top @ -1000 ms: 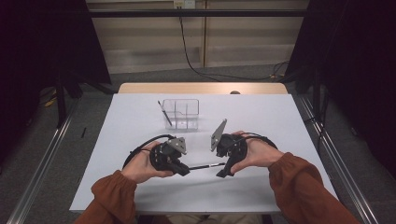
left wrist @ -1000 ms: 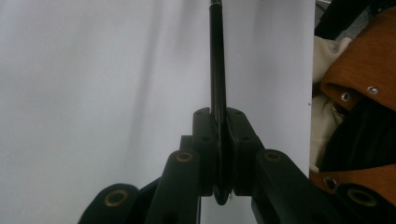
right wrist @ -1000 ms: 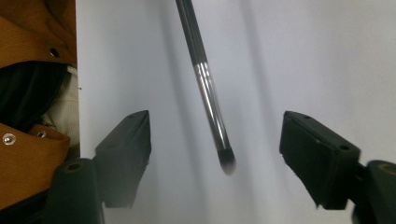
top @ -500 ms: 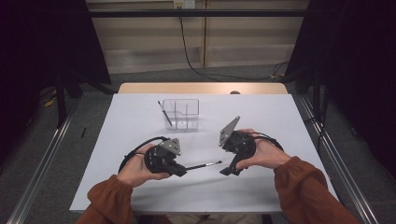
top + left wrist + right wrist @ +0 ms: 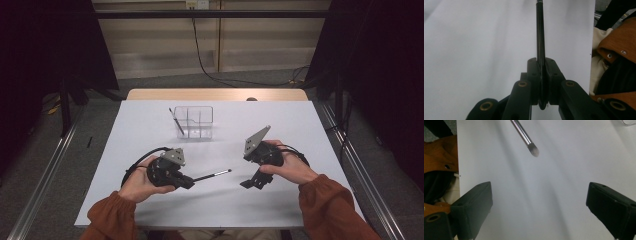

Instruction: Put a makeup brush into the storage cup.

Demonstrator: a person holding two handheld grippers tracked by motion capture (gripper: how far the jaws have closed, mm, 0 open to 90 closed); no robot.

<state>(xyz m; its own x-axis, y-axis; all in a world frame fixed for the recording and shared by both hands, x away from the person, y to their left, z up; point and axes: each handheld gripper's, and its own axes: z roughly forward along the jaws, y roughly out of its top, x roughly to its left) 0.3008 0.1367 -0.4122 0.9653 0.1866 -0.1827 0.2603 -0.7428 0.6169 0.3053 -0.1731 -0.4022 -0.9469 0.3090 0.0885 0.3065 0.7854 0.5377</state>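
My left gripper (image 5: 187, 181) is shut on the handle of a thin black brush (image 5: 212, 175), low over the white table near its front. In the left gripper view the brush handle (image 5: 540, 37) runs straight out from between the closed jaws of the left gripper (image 5: 541, 62). My right gripper (image 5: 252, 182) stands to the right of the brush tip, apart from it; its jaws have just been opening and nothing is between them. In the right gripper view the brush's silver ferrule and grey tip (image 5: 530, 143) hang beyond the wide-open right gripper (image 5: 539, 202).
A clear plastic organiser (image 5: 194, 121) stands at the middle back of the white table top (image 5: 300, 125), with a second dark brush (image 5: 176, 121) leaning in its left compartment. Orange sleeves come in at the bottom. Metal rails run along both sides of the table.
The two hands have drawn apart. The right gripper has let go of the brush and moved right; the left gripper has shifted left and nearer with the brush in it.
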